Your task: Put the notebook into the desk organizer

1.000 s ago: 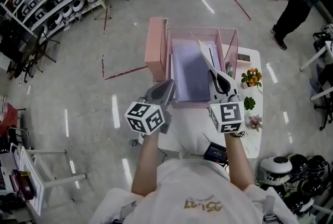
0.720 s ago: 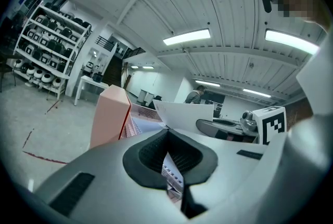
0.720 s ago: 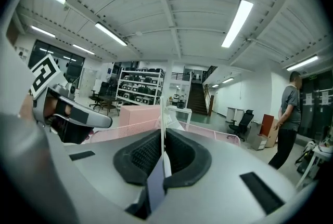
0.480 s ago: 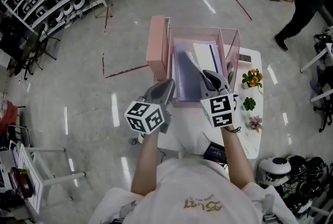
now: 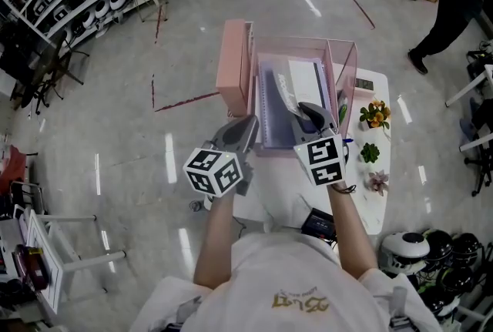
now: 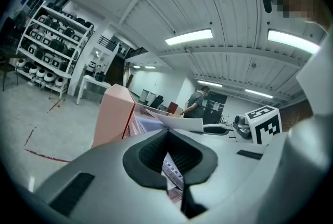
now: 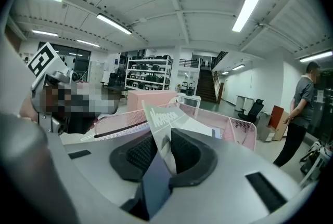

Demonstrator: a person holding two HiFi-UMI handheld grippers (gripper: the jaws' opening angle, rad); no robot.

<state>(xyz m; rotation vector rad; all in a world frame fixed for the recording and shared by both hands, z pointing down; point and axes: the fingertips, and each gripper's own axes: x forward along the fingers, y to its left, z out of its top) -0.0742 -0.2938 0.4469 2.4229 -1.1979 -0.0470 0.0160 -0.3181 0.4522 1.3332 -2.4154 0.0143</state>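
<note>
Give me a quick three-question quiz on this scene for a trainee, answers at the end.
1. True or false: the notebook lies outside the pink organizer.
2. What stands between the right gripper's jaws? A) a pen B) the notebook's cover C) nothing
3. In the head view, on which side of the organizer do the small plants stand?
Key: 1 false, it lies inside. 2 B; those jaws have just been opening, the cover between them. 3 the right.
</note>
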